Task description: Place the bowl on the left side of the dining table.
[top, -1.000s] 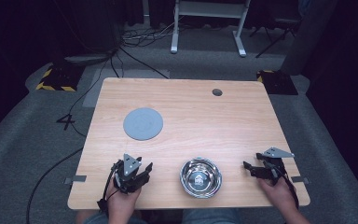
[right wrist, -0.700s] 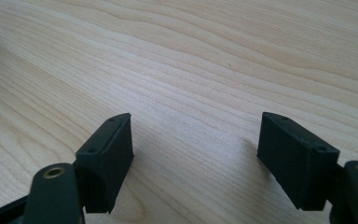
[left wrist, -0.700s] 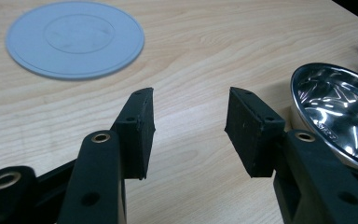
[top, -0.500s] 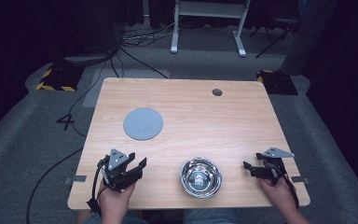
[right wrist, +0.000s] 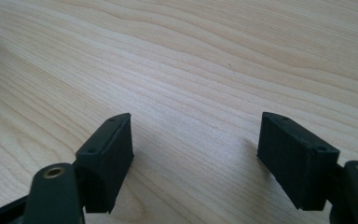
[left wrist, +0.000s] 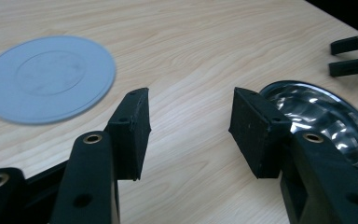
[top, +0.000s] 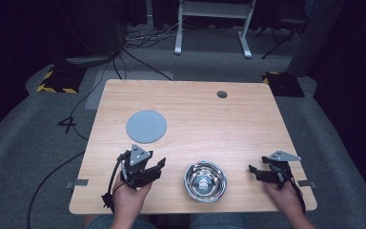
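The jaws of the left gripper (top: pixel 158 168) stand apart with nothing between them and have just been opening a little; in the left gripper view only bare wood lies between the two black pads (left wrist: pixel 133 133). That gripper is held over the near left part of the bench (top: pixel 209 119), its grey three-cornered plate on top, and it points toward the steel bowl (top: pixel 205 181). The bowl sits upright near the front edge of the bench, between the two grippers, just beside the left one and a little farther from the right. In the left gripper view the bowl's rim (left wrist: pixel 326 105) shows right behind the pad on that picture's right. The right gripper (top: pixel 253 171) rests at the near right corner in the person's hand, its jaws wide and empty, with plain wood grain between them in the right gripper view. A flat grey disc (top: pixel 146 126) lies on the bench beyond the left gripper, apart from the bowl.
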Demonstrator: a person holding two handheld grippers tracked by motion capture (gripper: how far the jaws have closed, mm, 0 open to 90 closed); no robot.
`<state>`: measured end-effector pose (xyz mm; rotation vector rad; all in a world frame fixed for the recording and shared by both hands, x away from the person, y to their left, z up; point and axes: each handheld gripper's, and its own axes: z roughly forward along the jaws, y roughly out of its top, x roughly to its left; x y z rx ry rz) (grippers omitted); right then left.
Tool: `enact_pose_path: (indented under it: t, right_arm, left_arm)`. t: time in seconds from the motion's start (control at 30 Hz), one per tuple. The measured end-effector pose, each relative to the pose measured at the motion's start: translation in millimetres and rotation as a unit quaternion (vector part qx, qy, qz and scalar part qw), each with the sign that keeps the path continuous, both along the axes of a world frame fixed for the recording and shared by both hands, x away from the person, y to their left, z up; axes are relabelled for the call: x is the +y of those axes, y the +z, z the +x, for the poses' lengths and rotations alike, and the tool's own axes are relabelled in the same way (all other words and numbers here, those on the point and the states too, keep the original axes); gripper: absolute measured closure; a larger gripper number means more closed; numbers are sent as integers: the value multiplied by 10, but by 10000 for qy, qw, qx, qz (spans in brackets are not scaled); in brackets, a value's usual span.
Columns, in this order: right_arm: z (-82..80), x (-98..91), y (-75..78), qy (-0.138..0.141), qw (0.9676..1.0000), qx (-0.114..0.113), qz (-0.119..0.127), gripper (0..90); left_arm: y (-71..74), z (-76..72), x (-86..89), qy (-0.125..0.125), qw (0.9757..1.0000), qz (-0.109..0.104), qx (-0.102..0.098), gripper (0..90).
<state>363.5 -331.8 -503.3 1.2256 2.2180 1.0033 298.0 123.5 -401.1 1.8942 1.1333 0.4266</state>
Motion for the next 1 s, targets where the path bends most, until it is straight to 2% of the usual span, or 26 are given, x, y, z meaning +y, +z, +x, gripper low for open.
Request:
enact_pose_path:
  t: [0.07,0.13,0.3,0.33,0.4,0.6,0.63,0.67,0.73,0.77,0.83,0.87,0.9,1.0]
  right_arm:
    - [0,0,0,1,10000,0,-1,265]
    - [0,0,0,-1,10000,1,0,265]
    - [0,0,0,-1,10000,1,0,265]
    - [0,0,0,1,10000,0,-3,265]
    - [-1,0,0,-1,10000,2,-1,265]
    - [-1,0,0,0,10000,1,-3,265]
    - [-1,0,0,1,10000,-1,-2,265]
    - [-1,0,0,1,10000,-1,-2,265]
    - [-1,0,0,-1,10000,2,-1,265]
    - [-1,0,0,-1,10000,1,-1,265]
    - [-1,0,0,0,10000,1,-2,265]
    - [-1,-1,0,4,10000,0,-7,265]
    - [-1,0,0,-1,10000,1,-2,265]
    - [-1,0,0,0,10000,1,-3,265]
  left_arm:
    - [14,12,-47,-60,10000,37,13,473]
    - [36,33,-173,-215,9997,119,58,471]
    - [27,62,-312,-368,9991,81,177,470]
    - [14,88,-384,-440,9986,-20,303,470]
    - [13,115,-445,-560,9977,-4,388,470]
    - [-24,169,-593,-715,9961,-123,505,424]
    - [-67,205,-649,-743,9951,-175,636,422]
    - [-67,205,-649,-743,9951,-175,636,422]
    - [-138,263,-734,-776,9933,-101,848,422]
    - [-138,263,-734,-776,9933,-101,848,424]
    - [-214,317,-816,-750,9915,80,1064,426]
    - [-214,317,-816,-750,9915,80,1064,428]
    - [-270,362,-856,-750,9894,212,1223,429]
    - [-366,439,-891,-768,9846,371,1525,435]
